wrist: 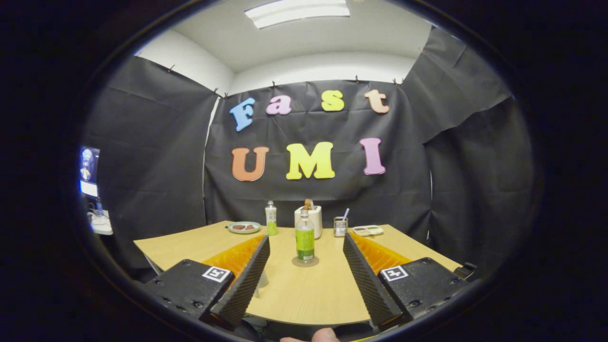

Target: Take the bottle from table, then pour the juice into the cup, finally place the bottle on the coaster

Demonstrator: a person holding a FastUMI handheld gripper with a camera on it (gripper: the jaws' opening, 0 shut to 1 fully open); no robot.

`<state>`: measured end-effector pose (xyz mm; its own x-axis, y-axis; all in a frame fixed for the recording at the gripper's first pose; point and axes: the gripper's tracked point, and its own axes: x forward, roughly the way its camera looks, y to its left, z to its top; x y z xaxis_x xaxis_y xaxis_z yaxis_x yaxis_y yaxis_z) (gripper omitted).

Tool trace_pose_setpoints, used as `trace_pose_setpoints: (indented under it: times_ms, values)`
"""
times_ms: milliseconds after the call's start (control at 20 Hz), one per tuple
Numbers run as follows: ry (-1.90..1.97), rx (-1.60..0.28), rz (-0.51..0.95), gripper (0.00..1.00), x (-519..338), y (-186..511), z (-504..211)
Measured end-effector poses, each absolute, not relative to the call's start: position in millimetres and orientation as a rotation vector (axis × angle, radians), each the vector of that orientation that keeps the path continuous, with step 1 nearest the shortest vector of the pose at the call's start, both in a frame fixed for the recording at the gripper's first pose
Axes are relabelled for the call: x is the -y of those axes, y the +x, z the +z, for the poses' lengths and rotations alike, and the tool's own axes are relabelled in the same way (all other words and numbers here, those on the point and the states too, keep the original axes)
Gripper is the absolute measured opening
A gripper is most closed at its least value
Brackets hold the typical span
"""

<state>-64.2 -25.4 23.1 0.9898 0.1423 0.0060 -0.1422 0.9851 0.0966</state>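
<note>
A clear bottle with a green label and pale juice stands upright on a round coaster at the middle of the wooden table. My gripper is open with its fingers spread wide. The bottle stands beyond the fingertips, in line with the gap and touching neither finger. Next to the left finger, a faint clear shape that may be the cup is mostly hidden.
At the table's far edge stand a second green-labelled bottle, a plate with food, a white toaster, a small metal holder and a shallow tray. A person's fingertip shows below the fingers.
</note>
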Motion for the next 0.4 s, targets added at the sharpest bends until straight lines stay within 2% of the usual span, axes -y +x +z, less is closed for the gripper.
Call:
trace_pose_setpoints:
  times_ms: [400]
  values:
    - [0.1, 0.003, 0.135, 0.99, 25.6, -65.0, 25.1]
